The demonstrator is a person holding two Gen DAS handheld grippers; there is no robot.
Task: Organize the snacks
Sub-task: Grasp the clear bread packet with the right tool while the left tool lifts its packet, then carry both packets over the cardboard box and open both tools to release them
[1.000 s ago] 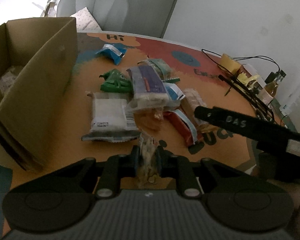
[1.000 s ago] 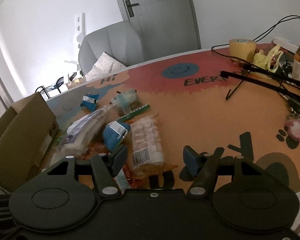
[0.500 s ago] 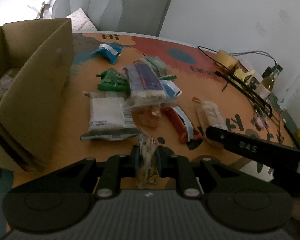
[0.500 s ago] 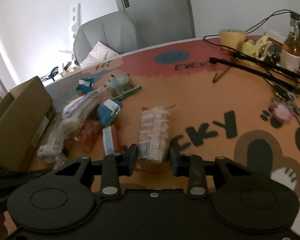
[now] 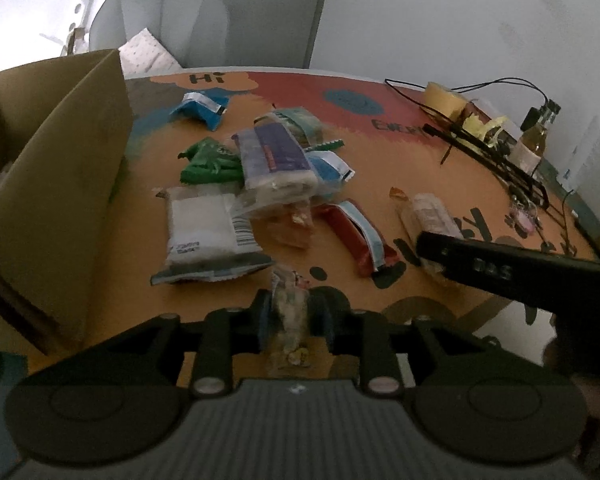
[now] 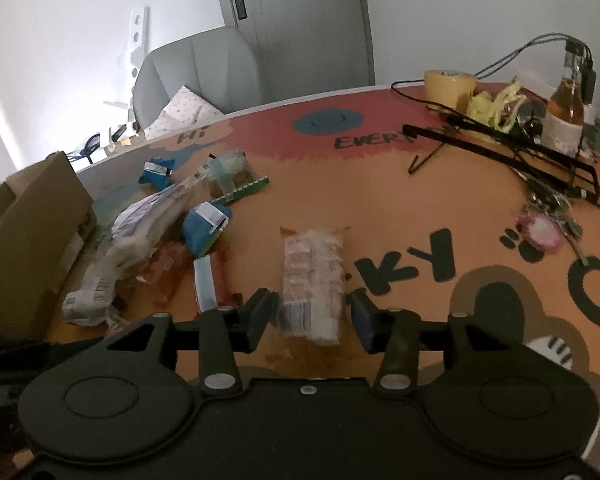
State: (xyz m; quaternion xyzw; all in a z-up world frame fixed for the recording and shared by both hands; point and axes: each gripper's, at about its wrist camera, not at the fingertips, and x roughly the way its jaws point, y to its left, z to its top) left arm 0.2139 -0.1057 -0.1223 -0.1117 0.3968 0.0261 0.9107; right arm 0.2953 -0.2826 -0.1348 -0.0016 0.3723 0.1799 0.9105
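Note:
My left gripper [image 5: 289, 312] is shut on a small clear snack packet [image 5: 288, 320] and holds it above the table's near edge. A pile of snack packs lies ahead: a white pack [image 5: 204, 228], a green one [image 5: 208, 160], a purple-and-clear one [image 5: 272, 160], a red-and-blue bar [image 5: 356, 236]. The cardboard box [image 5: 56, 176] stands open to the left. My right gripper [image 6: 312, 316] is open, its fingers on either side of a clear wrapped biscuit pack [image 6: 310, 280] lying on the table; that pack also shows in the left wrist view [image 5: 432, 216].
A tape roll [image 6: 450, 84], a glass bottle [image 6: 566, 116], black cables and a wire stand [image 6: 500, 148] and a pink key fob [image 6: 542, 232] crowd the table's right side. A grey chair [image 6: 200, 68] stands behind the table. The box also shows at the right wrist view's left edge [image 6: 28, 240].
My right gripper closed around the biscuit pack, dragged it away from the pile, then opened again. My left gripper kept hold of its packet and pulled back slightly.

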